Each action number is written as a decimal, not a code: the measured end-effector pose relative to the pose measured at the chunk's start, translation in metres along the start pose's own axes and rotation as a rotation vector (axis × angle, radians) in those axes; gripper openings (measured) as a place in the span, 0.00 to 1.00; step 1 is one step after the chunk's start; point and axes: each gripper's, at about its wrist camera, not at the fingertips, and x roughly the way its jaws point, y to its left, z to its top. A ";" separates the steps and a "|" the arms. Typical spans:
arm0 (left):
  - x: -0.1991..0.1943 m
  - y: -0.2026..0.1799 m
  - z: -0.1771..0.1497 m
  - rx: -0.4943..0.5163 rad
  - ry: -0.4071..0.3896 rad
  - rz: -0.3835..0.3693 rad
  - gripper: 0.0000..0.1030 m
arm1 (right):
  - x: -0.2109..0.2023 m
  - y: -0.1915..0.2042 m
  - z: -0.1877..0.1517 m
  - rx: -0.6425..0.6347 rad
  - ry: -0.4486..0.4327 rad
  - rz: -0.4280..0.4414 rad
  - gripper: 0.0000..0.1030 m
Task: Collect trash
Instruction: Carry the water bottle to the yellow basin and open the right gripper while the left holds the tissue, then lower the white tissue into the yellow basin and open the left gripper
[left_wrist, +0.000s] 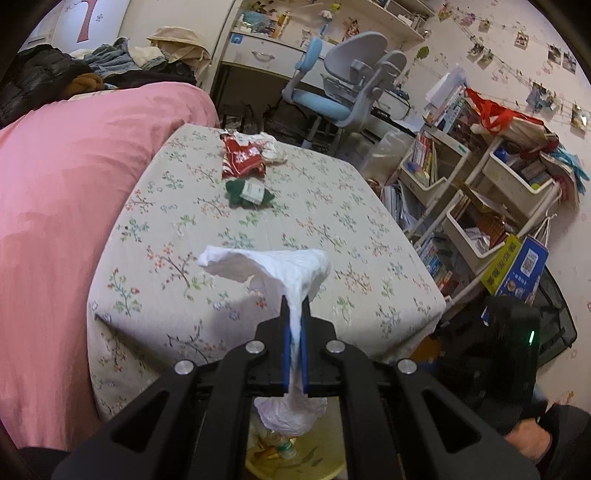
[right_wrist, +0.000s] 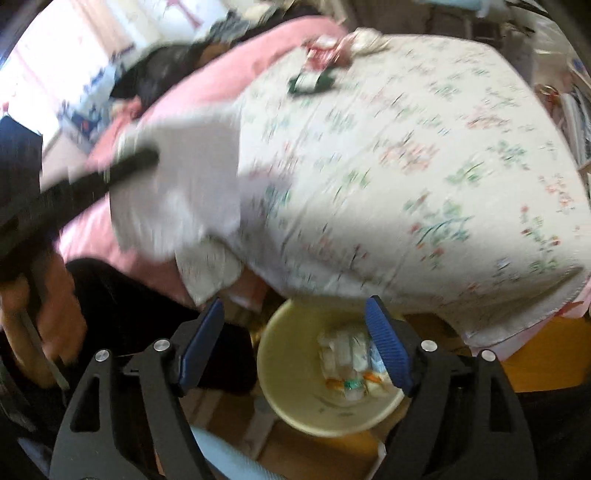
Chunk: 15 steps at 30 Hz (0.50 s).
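Observation:
My left gripper is shut on a crumpled white tissue, held above the near edge of the floral-cloth table. The tissue hangs down behind the pads over a pale yellow bin. A red snack wrapper, a green wrapper and white crumpled paper lie at the table's far end. In the blurred right wrist view my right gripper is open and empty above the yellow bin, which holds trash. The left gripper's fingers and the tissue show at the left there.
A pink-covered bed borders the table's left side. A blue and grey desk chair stands behind the table. White shelving with books and bags crowd the right. A black device with a green light sits lower right.

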 end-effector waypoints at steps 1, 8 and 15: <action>0.000 -0.001 -0.002 0.004 0.005 0.000 0.05 | -0.003 -0.002 0.002 0.012 -0.017 0.004 0.74; 0.002 -0.016 -0.021 0.054 0.064 0.010 0.05 | -0.021 -0.013 0.008 0.072 -0.135 -0.005 0.74; 0.012 -0.034 -0.043 0.109 0.174 0.003 0.05 | -0.030 -0.020 0.012 0.096 -0.194 -0.024 0.77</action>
